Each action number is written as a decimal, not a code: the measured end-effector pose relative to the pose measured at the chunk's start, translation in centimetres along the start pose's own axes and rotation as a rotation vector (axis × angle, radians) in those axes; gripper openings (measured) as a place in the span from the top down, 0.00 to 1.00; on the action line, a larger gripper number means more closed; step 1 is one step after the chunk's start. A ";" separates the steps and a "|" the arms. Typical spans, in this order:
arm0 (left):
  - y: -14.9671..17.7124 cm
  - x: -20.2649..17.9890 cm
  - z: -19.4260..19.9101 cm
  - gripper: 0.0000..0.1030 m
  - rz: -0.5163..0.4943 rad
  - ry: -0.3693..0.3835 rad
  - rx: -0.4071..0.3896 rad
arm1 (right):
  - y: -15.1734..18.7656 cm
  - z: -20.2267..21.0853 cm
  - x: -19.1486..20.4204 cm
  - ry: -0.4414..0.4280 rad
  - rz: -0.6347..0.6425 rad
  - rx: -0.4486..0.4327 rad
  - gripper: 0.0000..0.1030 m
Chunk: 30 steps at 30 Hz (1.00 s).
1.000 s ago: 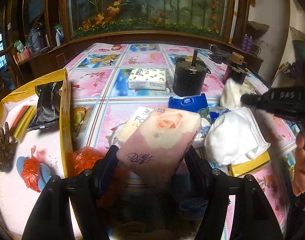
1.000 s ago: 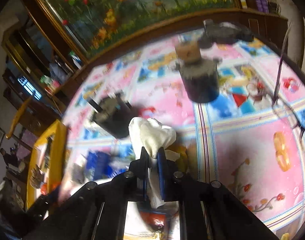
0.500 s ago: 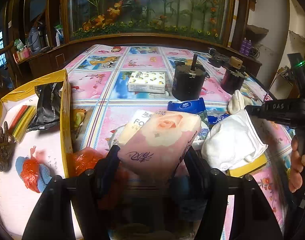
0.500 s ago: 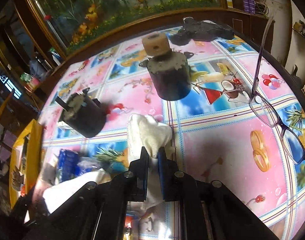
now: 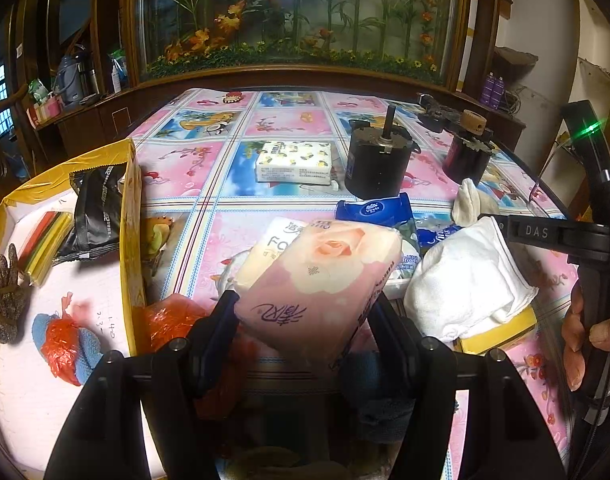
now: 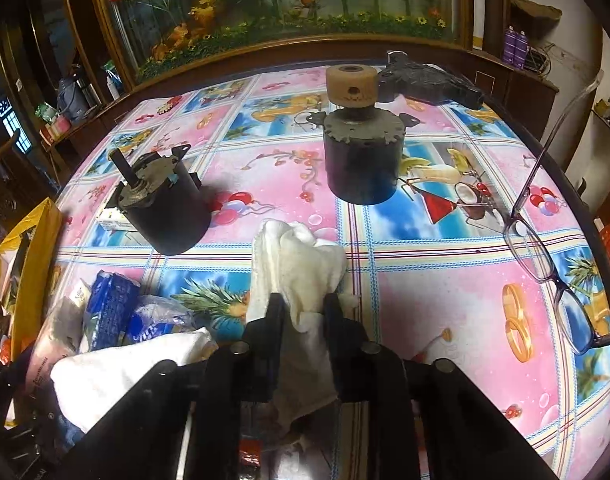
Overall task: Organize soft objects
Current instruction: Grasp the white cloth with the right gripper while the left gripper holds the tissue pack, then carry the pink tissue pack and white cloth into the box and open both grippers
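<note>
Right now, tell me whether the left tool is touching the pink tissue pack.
Touching. The left wrist view shows the left tool with both fingers pressed against the sides of the pink tissue pack, held lifted.

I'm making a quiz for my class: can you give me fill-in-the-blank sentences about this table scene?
1. The left gripper holds a tissue pack printed with a pink ____.
2. Between the right gripper's opening fingers lies a ____ cloth.
3. A pair of ____ lies on the tablecloth at the right edge.
4. The box at the left has ____ walls.

Missing words: rose; white; glasses; yellow
</note>
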<state>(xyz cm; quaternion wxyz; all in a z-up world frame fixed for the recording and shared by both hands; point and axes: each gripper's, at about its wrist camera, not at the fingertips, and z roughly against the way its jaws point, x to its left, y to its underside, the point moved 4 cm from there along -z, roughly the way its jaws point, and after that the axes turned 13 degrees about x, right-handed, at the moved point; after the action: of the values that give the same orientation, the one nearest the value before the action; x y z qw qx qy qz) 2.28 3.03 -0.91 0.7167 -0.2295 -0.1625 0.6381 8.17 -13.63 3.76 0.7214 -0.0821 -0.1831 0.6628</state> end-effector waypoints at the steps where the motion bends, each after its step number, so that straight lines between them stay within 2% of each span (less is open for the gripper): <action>1: 0.0 0.0 0.0 0.37 0.001 -0.001 0.000 | 0.0 0.2 0.1 -0.011 0.001 -0.005 0.54; 2: 0.0 0.1 0.0 0.37 0.002 -0.001 0.000 | 0.0 0.3 0.2 -0.011 0.000 -0.013 0.43; 3: 0.1 0.2 0.0 0.37 0.002 0.000 0.000 | 0.0 0.5 0.2 -0.011 0.000 -0.022 0.41; 5: 0.0 0.1 0.0 0.37 0.002 -0.001 0.000 | -0.1 0.8 0.3 -0.016 0.002 -0.037 0.41; 8: 0.1 0.2 -0.1 0.37 0.004 -0.003 0.001 | 0.0 -0.1 0.4 -0.033 0.002 -0.006 0.41; 10: 0.0 0.2 -0.1 0.37 0.006 -0.002 0.000 | 0.1 -0.4 0.3 -0.032 -0.003 0.002 0.49; 12: 0.1 0.2 -0.1 0.37 0.008 -0.001 -0.001 | 0.1 -0.4 0.0 -0.024 -0.011 0.002 0.75; 15: 0.1 0.3 0.3 0.38 0.012 0.003 -0.024 | 0.0 0.4 -0.4 -0.052 -0.038 -0.026 0.84; 18: 0.0 0.2 1.1 0.38 0.007 0.001 -0.068 | -0.1 1.8 -0.6 -0.052 -0.054 -0.084 0.84; 21: 0.0 0.2 1.5 0.38 0.012 0.013 -0.076 | -0.3 3.2 -0.5 -0.058 -0.058 -0.138 0.84; 25: -0.1 0.3 2.1 0.38 0.020 0.023 -0.102 | -0.3 4.8 0.4 -0.117 -0.038 -0.191 0.84; 30: -0.2 0.2 2.5 0.38 0.018 0.030 -0.119 | 0.5 5.4 3.4 -0.190 0.046 -0.203 0.84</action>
<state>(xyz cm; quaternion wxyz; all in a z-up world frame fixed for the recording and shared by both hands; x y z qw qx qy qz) 1.14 3.47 1.28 0.6983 -0.2826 -0.1871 0.6304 5.88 -10.94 9.03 0.6733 -0.0957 -0.3148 0.6621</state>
